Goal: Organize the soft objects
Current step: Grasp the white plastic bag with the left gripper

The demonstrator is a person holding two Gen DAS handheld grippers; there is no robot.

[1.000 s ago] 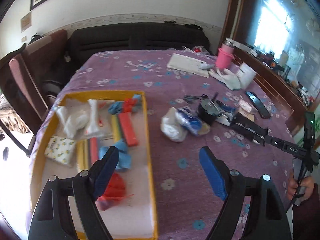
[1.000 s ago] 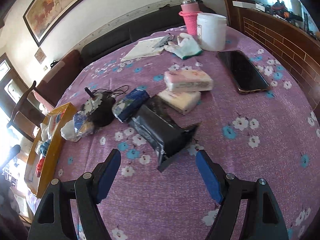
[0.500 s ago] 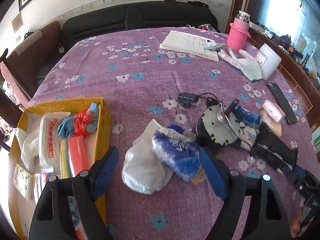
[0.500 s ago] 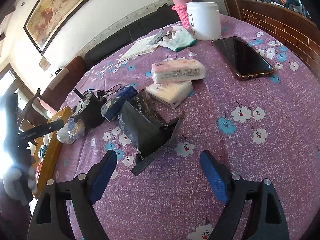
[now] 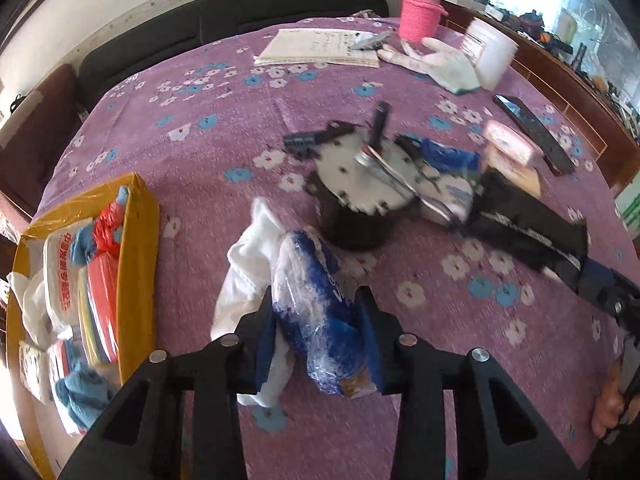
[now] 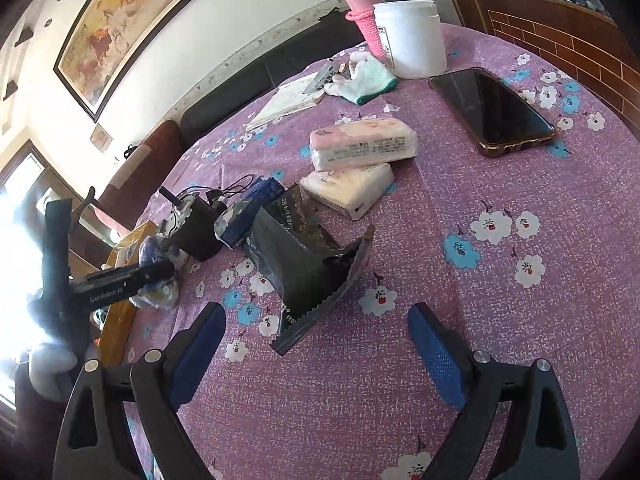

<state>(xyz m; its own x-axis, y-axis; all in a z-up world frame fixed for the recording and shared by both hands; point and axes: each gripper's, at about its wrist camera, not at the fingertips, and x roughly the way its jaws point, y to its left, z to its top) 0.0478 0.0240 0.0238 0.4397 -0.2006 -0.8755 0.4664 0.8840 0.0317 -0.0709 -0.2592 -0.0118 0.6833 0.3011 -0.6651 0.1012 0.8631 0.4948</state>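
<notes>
My left gripper (image 5: 318, 330) is shut on a blue-and-white soft plastic packet (image 5: 316, 304) lying on the purple floral tablecloth, with a white cloth (image 5: 250, 280) beside it on the left. A yellow box (image 5: 138, 248) at the left holds several soft items. My right gripper (image 6: 316, 356) is open and empty, just in front of a black foil pouch (image 6: 308, 264). Two tissue packs (image 6: 362, 142) lie beyond the pouch. The left gripper also shows at the left of the right wrist view (image 6: 120, 280).
A round black device with wires (image 5: 360, 192) stands mid-table. A phone (image 6: 492, 110), a white jar (image 6: 412, 38), a pink bottle (image 5: 420, 12), a white glove (image 5: 436, 62) and papers (image 5: 320, 46) lie further back. Chairs and a sofa stand behind the table.
My left gripper moved forward and right from the yellow box to the blue-and-white packet and closed on it. My right gripper stayed open and shifted slightly nearer the black pouch.
</notes>
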